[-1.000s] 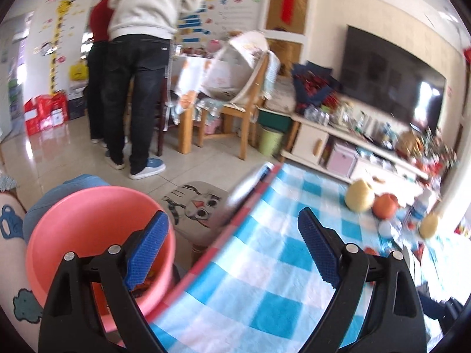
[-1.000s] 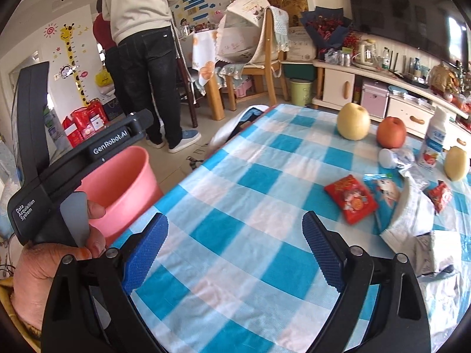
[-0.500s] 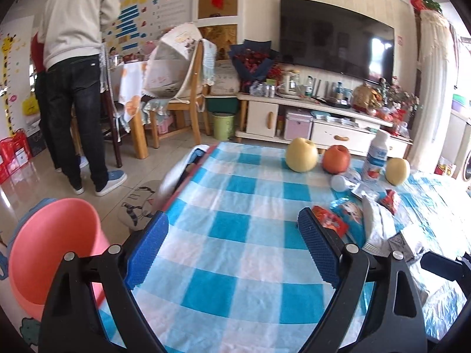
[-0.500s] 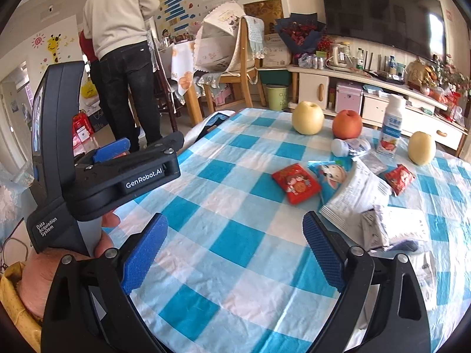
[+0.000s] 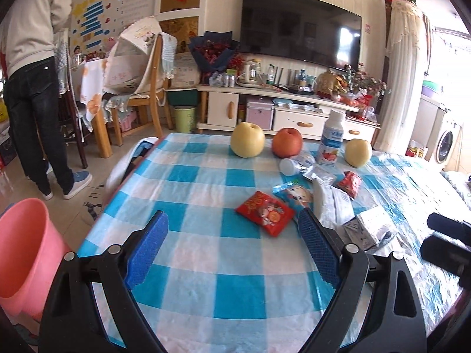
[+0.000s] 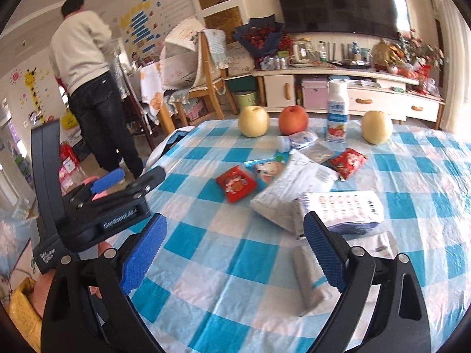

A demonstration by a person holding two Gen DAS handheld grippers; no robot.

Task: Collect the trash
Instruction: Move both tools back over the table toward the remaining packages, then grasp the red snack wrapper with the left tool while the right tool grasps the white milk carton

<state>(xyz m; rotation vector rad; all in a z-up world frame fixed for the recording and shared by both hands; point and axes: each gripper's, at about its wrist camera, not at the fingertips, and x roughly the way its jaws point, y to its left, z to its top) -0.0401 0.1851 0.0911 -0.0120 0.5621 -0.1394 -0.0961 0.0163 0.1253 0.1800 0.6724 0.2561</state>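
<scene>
Wrappers lie on a blue-and-white checked table (image 5: 206, 176): a red snack packet (image 5: 265, 213) (image 6: 235, 183), a blue cartoon wrapper (image 5: 294, 194) (image 6: 266, 168), a small red packet (image 5: 350, 183) (image 6: 347, 161), white paper bags (image 6: 291, 188) and a white printed pack (image 6: 341, 210). A crushed bottle (image 6: 297, 141) lies by the fruit. My left gripper (image 5: 232, 250) is open and empty above the table, short of the red packet. My right gripper (image 6: 235, 253) is open and empty, in front of the white pack.
A pink bin (image 5: 23, 250) stands on the floor left of the table. Two yellow pears (image 5: 247, 144) (image 5: 357, 152), a red apple (image 5: 287, 146) and a yogurt bottle (image 5: 331, 139) stand at the table's far side. A person (image 6: 91, 94) stands by chairs behind.
Both grippers have swung right, from the pink bin toward the table and the wrappers. Both stay open and empty.
</scene>
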